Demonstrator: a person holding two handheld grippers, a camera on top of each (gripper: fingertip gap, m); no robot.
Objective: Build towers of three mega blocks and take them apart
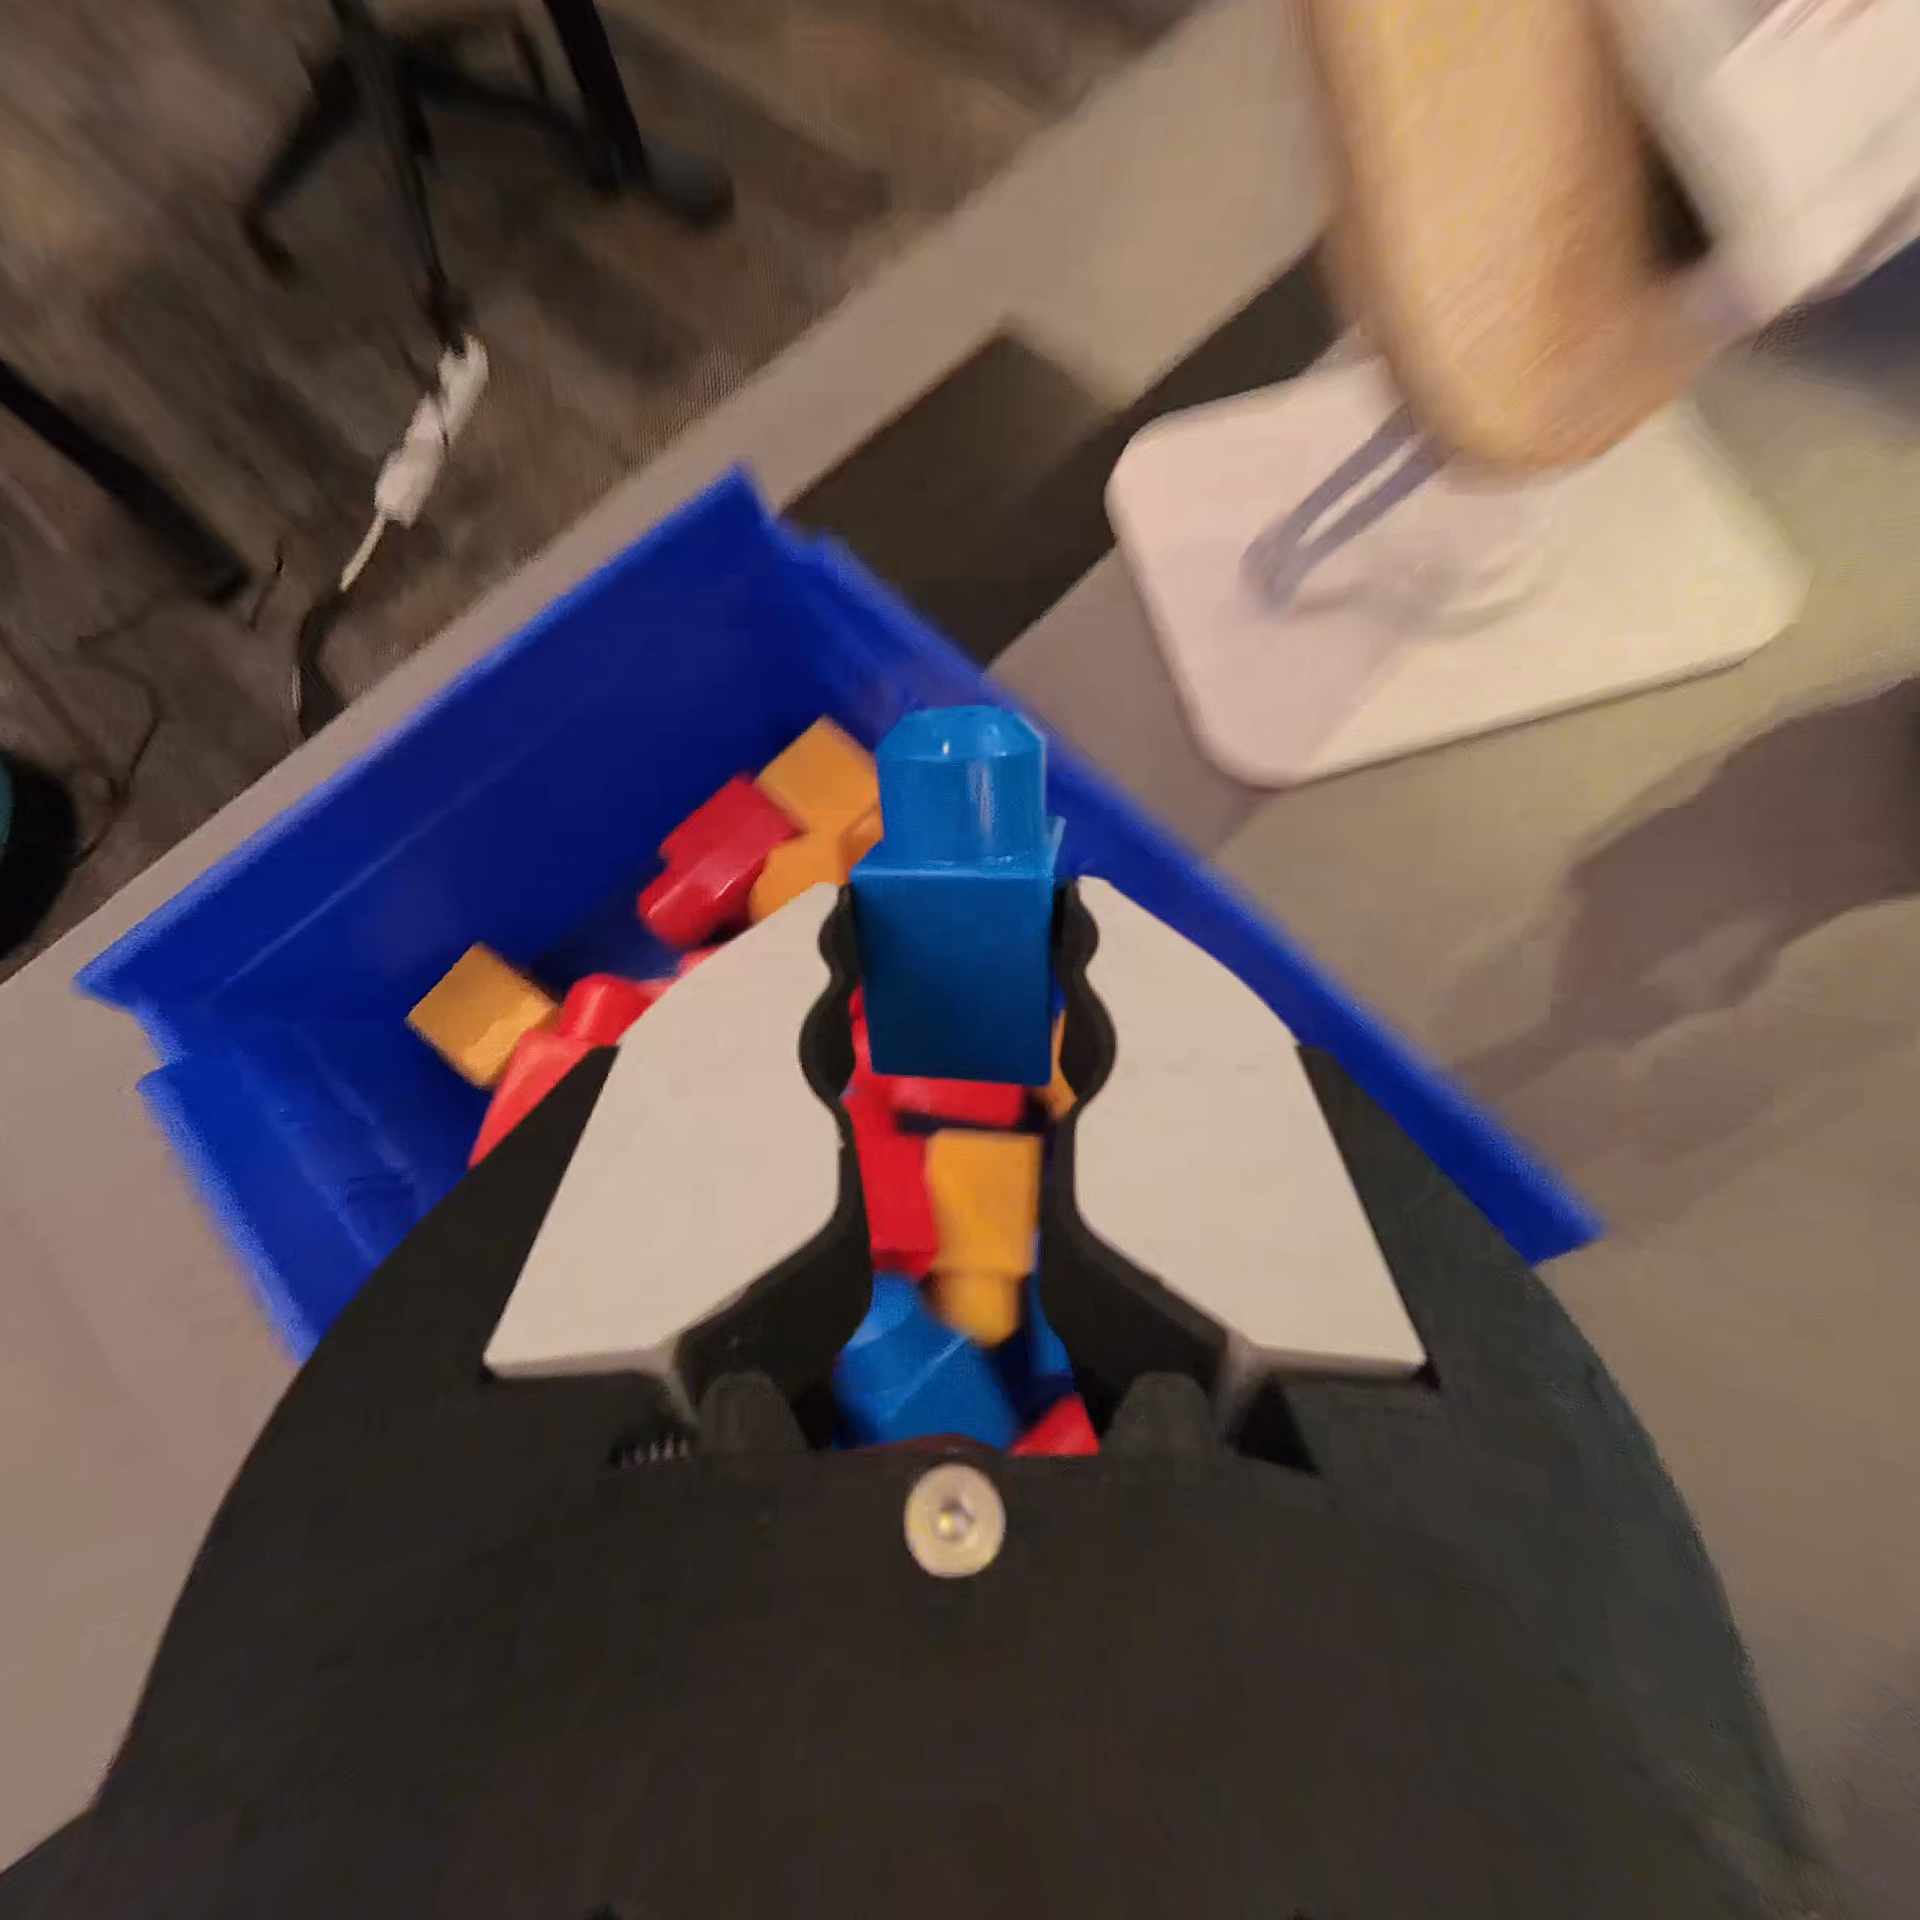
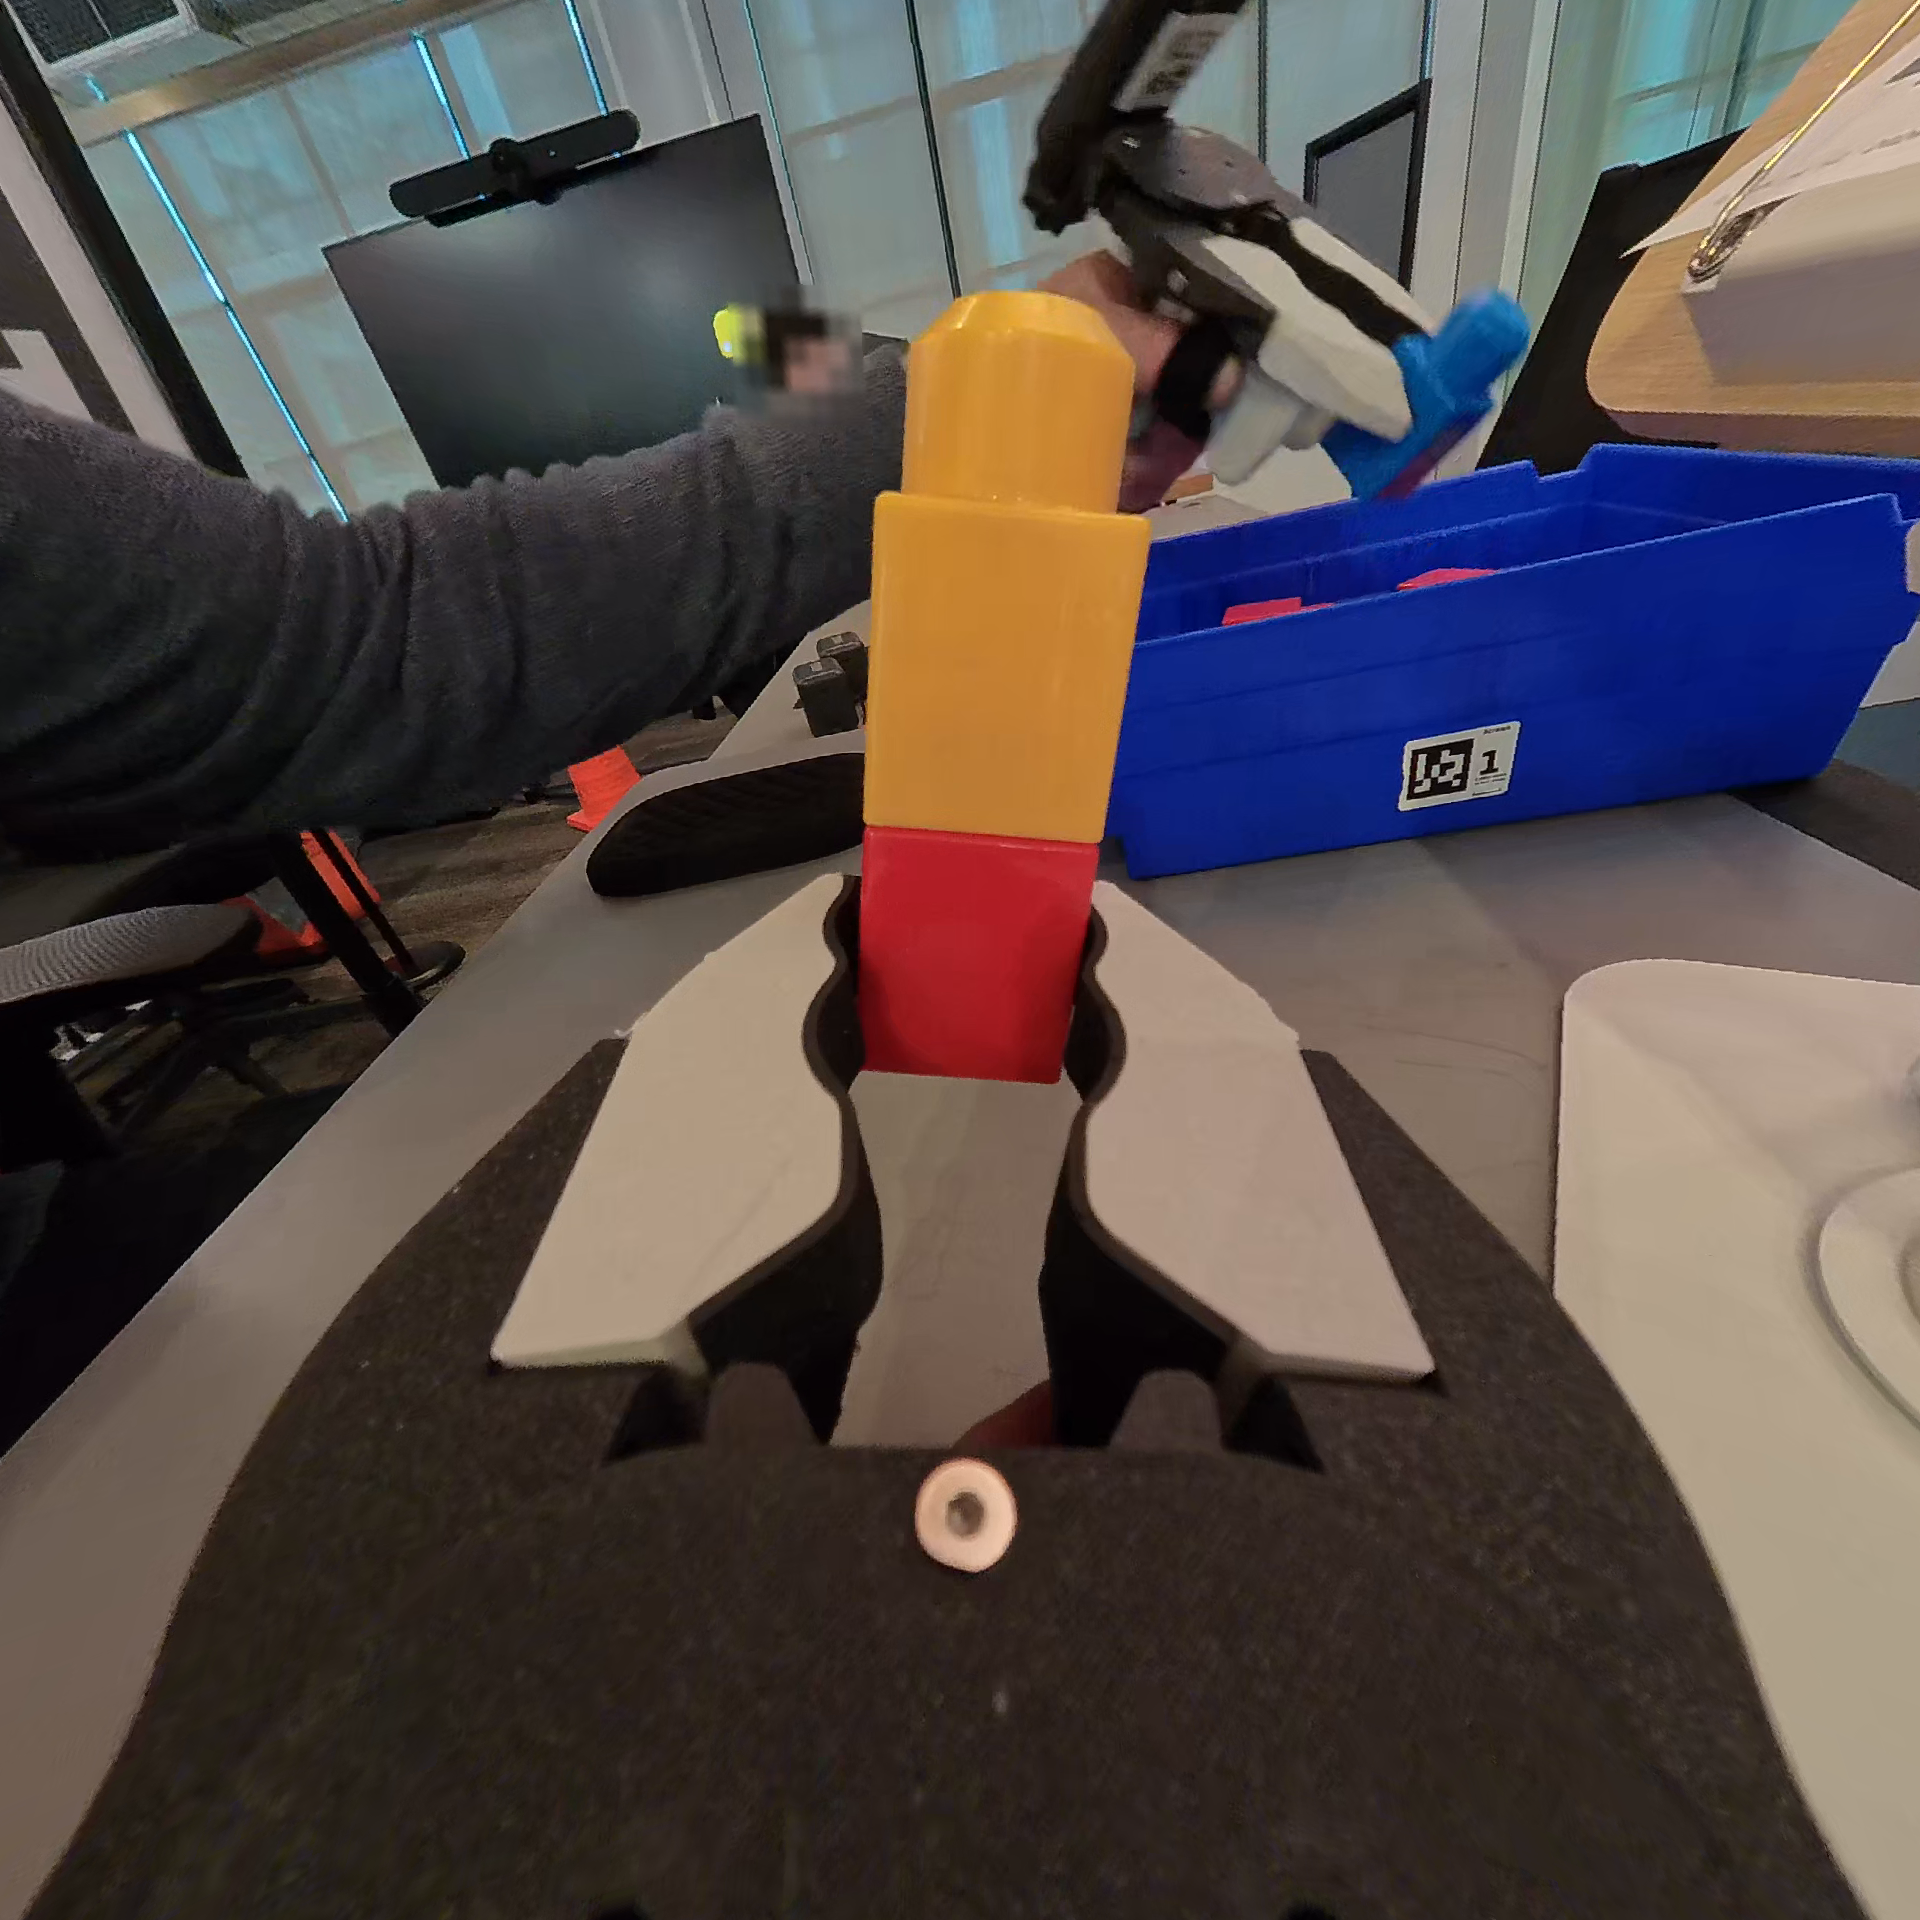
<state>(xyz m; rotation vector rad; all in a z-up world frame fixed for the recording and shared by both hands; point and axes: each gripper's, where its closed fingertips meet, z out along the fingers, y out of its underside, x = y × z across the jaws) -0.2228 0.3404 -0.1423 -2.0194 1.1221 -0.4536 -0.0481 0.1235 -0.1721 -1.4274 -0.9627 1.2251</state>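
Between my right jaws (image 2: 971,977) I clamp the red block (image 2: 966,961) under the yellow block (image 2: 997,665); my left jaws (image 1: 956,966), clamped on a blue block (image 1: 951,966) above the bin (image 1: 499,790), should press it straight onto the yellow top.

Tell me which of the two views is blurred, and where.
Left wrist view: motion blur smears the blue bin and background, while the held blue block stays fairly sharp. Right wrist view: mostly crisp on the red block; only the far left gripper is blurred.
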